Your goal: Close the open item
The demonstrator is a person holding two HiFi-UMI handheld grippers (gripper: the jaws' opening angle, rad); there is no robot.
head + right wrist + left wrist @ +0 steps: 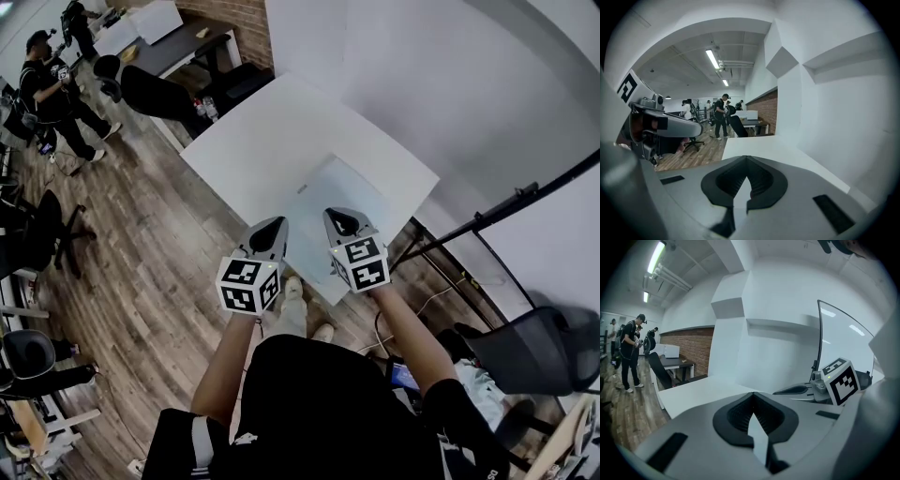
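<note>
White table (272, 141), wooden floor (150, 262), brick wall (239, 23)

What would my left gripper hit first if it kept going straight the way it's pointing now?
Probably the white wall behind the white table. The left gripper aims across its top with nothing standing in that line. Depth is unclear; a slight downward tilt would meet the table first.
</note>
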